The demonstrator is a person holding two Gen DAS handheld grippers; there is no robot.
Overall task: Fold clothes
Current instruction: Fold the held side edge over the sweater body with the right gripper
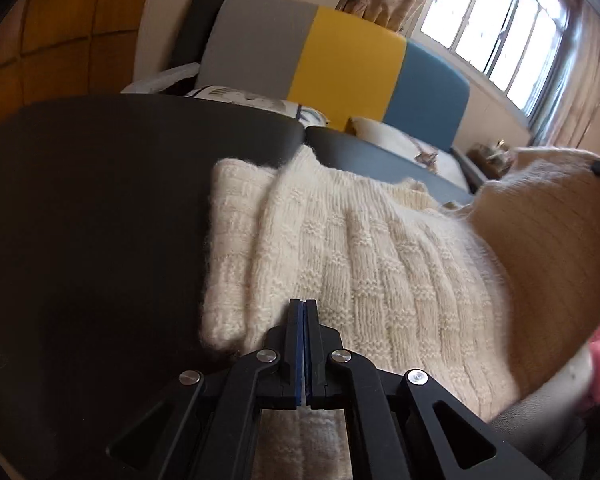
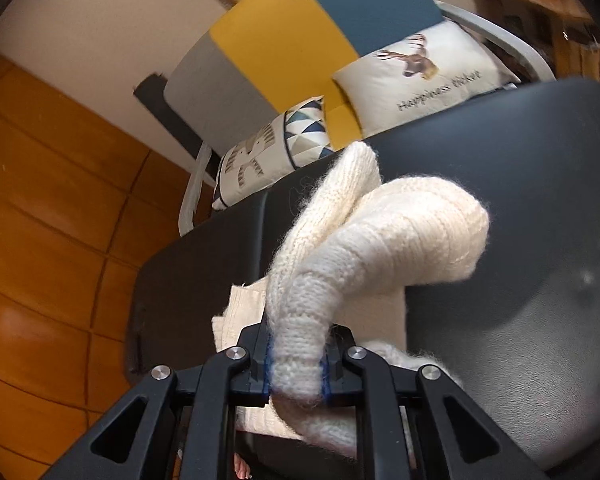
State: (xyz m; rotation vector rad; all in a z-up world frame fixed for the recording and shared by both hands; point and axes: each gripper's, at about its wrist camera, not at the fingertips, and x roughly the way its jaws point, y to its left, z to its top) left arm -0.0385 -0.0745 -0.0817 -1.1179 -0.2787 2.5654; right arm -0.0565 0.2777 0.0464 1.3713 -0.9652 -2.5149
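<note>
On my left, the left gripper (image 1: 304, 304) has its jaws pressed together with nothing between them, poised over the cream sweater (image 1: 364, 264). The sweater lies on the dark counter (image 1: 100, 208), one folded part beside the gripper and the rest spreading to the right, where a raised fold is blurred. On my right, the right gripper (image 2: 296, 360) pinches a bunched part of the sweater (image 2: 380, 236), lifted off the counter (image 2: 520, 208). Behind stand a headboard (image 2: 284, 40) and pillows (image 2: 424, 72).
</note>
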